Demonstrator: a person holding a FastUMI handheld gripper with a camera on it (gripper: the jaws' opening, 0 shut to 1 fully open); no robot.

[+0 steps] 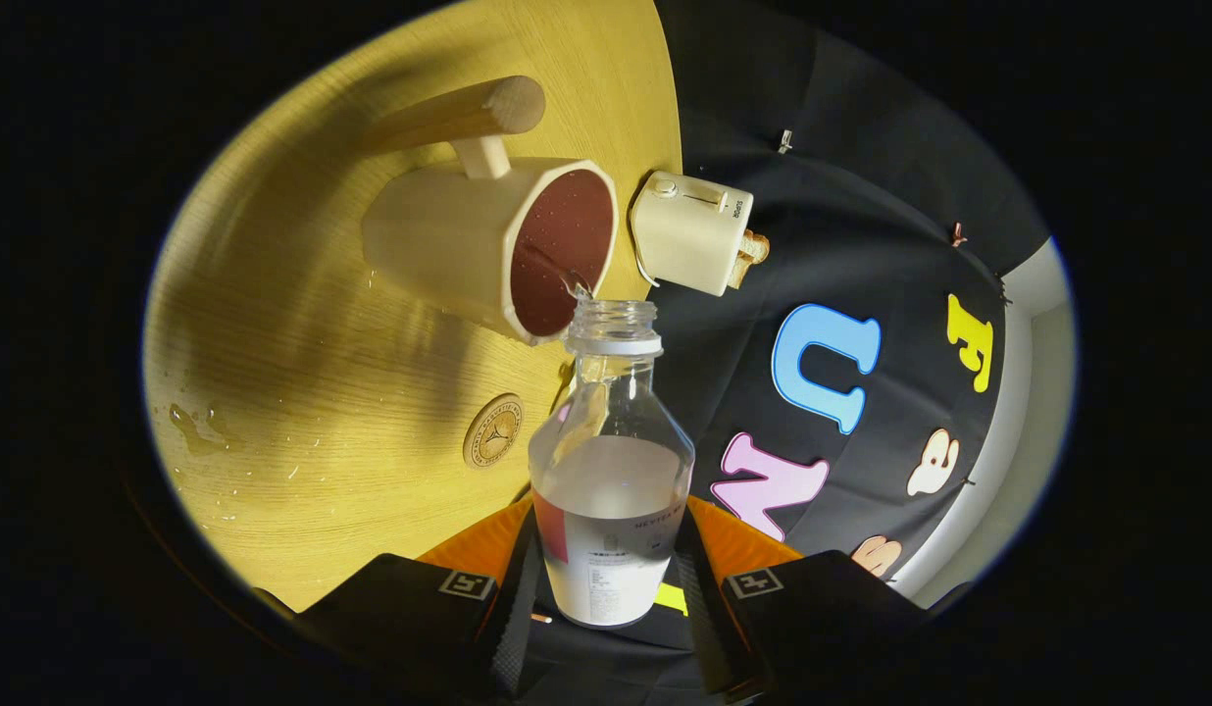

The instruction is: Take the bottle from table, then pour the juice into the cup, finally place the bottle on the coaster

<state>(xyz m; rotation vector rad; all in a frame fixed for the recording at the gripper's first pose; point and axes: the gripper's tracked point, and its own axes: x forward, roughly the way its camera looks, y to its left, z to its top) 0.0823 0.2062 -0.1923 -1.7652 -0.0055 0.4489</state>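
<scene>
Pinching the bottle [611,461] right between the two fingers, one black finger [513,598] against each side of the labelled lower body, so gripper [606,588] clamped on it with both pads pressing. Sticking straight out ahead of the fingers, neck and open mouth pointing away, no cap on. Clear liquid pooled in the lower half near the fingers, upper part of the glass see-through.

Whole thing rolled way over, going by the table [371,245] standing almost like a wall beside the bottle and the booth cloth on the other side. Bottle mouth sitting right at the rim of the cup [493,245], a cream mug with a dark reddish inside and a wooden handle, just beyond the bottle. Thin trickle of liquid visible at the lip, landing inside the cup.

Round wooden coaster [492,429] on the table, beside the bottle's shoulder and nearer the fingers than the cup. Some splashes and a small puddle [194,427] on the wood, well apart from the coaster. Small cream toaster [692,230] with toast poking out, just past the cup.

Bottle base tucked between the fingers, hard to see. Label print too small to make out. Can't tell how full the cup is.
</scene>
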